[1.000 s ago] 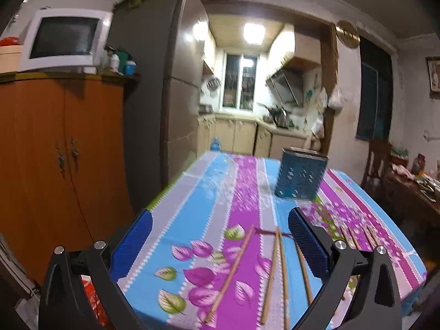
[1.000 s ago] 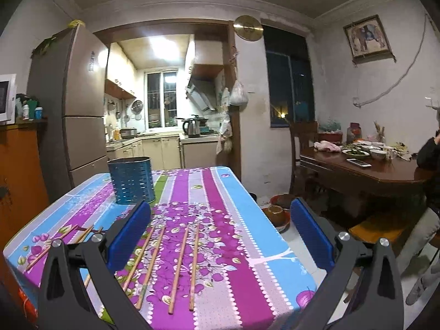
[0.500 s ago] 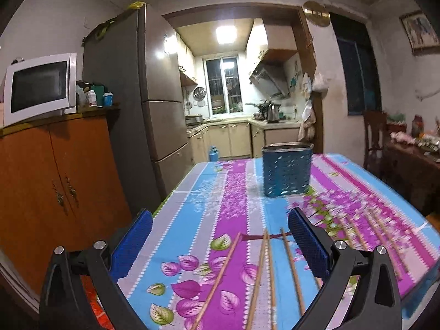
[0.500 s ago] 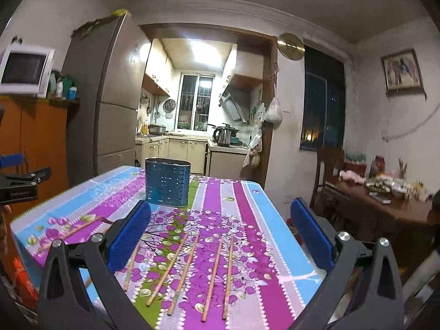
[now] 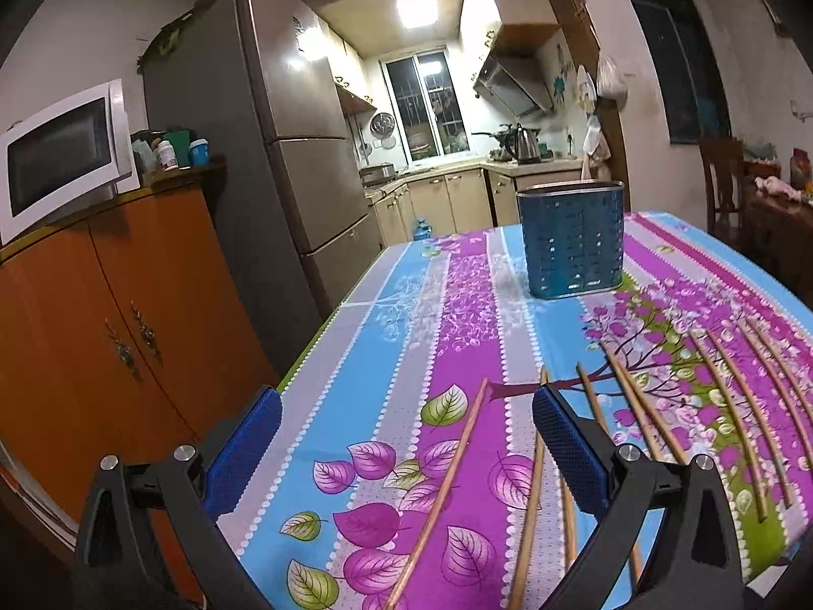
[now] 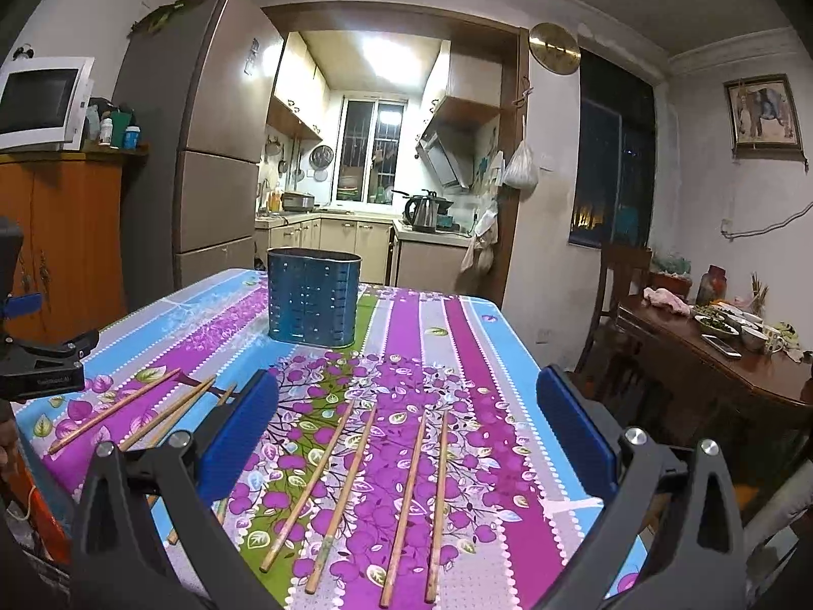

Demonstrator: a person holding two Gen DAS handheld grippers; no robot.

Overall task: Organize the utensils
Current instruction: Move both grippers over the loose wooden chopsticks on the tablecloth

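1. Cabinet point(image 5: 127, 315) of orange wood stands at the far left in the left wrist view, with a white microwave point(image 5: 61, 152) on top and a tall grey fridge point(image 5: 254, 152) just beside it.
2. Left gripper point(image 5: 406, 422) hovers over the near left corner of the table point(image 5: 406, 305), its blue-padded fingers point(image 5: 244, 447) spread wide apart with nothing between them.
3. One chopstick point(image 5: 442, 493) lies on the floral cloth between those fingers, untouched; a second one point(image 5: 531, 488) runs just beside the right pad, and more lie further right across the purple tree print.
4. Blue perforated utensil holder point(image 5: 571, 239) stands upright toward the far end of the table, well apart from all the sticks; its inside is not visible.
5. In the right wrist view the same utensil holder point(image 6: 312, 297) sits left of centre, with three chopsticks fanned out on the cloth at the left, near the black body of the left gripper at the frame edge.
6. Right gripper point(image 6: 406, 422) is also held wide apart and grips nothing; four chopsticks point(image 6: 376, 483) lie in two loose pairs on the cloth between its fingers point(image 6: 576, 432).
7. Wooden dining table point(image 6: 711, 356) with dishes stands at the far right, beside a chair point(image 6: 620, 284).
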